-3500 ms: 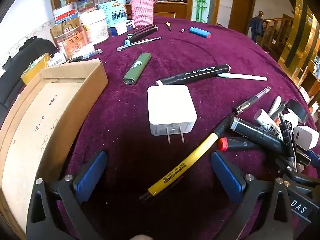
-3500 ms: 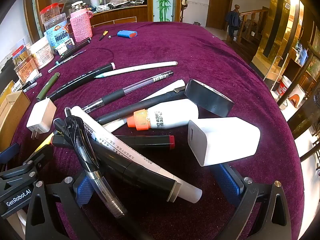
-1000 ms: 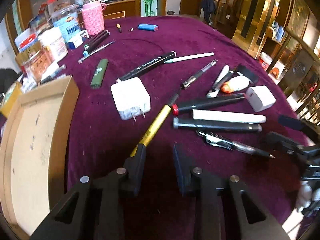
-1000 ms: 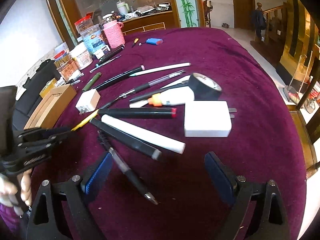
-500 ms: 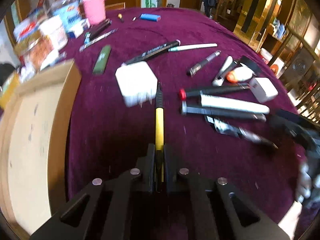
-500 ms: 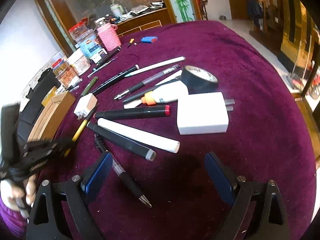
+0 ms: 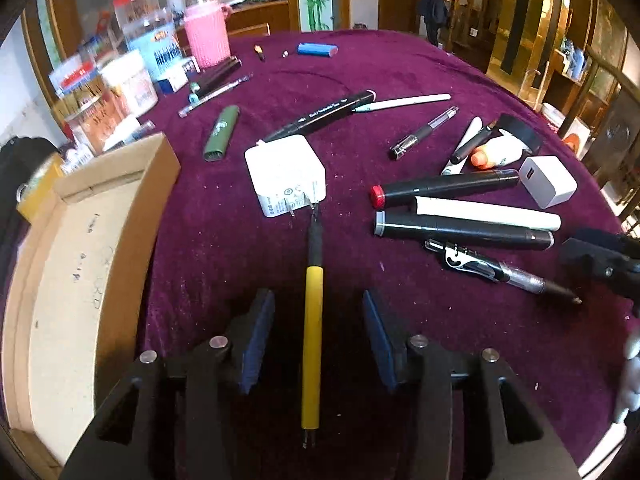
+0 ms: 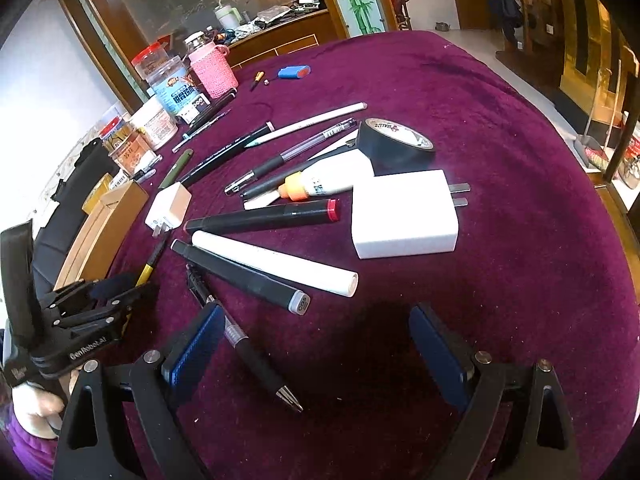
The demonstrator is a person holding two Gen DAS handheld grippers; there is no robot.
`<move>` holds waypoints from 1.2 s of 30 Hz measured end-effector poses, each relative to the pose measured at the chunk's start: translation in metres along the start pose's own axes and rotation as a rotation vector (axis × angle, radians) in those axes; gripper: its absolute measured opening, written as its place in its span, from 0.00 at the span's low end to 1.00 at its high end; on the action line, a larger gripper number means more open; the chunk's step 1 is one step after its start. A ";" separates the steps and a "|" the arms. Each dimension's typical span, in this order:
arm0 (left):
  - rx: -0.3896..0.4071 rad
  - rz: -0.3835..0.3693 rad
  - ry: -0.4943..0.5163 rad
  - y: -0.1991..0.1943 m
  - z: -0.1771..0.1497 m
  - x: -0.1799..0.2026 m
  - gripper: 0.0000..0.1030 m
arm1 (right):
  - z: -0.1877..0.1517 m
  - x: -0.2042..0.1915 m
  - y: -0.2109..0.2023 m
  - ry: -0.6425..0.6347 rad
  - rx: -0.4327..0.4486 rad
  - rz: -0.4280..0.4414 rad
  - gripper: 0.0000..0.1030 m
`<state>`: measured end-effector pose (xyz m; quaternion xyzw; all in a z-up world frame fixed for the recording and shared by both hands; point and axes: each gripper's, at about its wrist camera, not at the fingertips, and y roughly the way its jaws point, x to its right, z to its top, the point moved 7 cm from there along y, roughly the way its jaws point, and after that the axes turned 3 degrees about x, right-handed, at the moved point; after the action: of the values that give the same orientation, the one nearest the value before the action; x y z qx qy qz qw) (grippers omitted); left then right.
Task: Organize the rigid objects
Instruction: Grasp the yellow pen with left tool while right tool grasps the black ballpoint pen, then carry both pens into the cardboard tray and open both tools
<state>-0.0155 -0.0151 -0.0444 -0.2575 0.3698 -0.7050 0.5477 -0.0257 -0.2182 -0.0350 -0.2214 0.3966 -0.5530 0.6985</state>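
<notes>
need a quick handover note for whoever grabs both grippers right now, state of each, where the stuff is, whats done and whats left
Left gripper: open, its pads either side of the yellow pen, which lies on the purple cloth with its dark tip by the prongs of the square white charger.
Right gripper: open, holding nothing; the clear-barrel pen lies beside its left pad.
Cardboard box stands at the left table edge; what shows of its inside holds nothing.
Done: nothing boxed yet.
Left: yellow pen, both white chargers, the markers, pens, glue bottle and black tape roll, all loose on the cloth.
</notes>
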 end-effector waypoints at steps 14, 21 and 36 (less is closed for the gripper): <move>0.033 -0.191 -0.182 -0.053 -0.023 -0.025 0.08 | -0.023 -0.089 0.025 -0.510 -0.133 -0.066 0.73; 0.079 -0.254 -0.239 -0.086 -0.031 -0.042 0.08 | -0.010 -0.088 0.039 -0.467 -0.151 -0.006 0.30; 0.188 -0.285 -0.416 -0.135 -0.034 -0.117 0.08 | 0.011 -0.142 -0.016 -0.271 -0.046 0.236 0.12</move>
<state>-0.0887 0.1226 0.0492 -0.3943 0.1424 -0.7382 0.5286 -0.0375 -0.0896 0.0275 -0.2620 0.3347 -0.4231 0.8002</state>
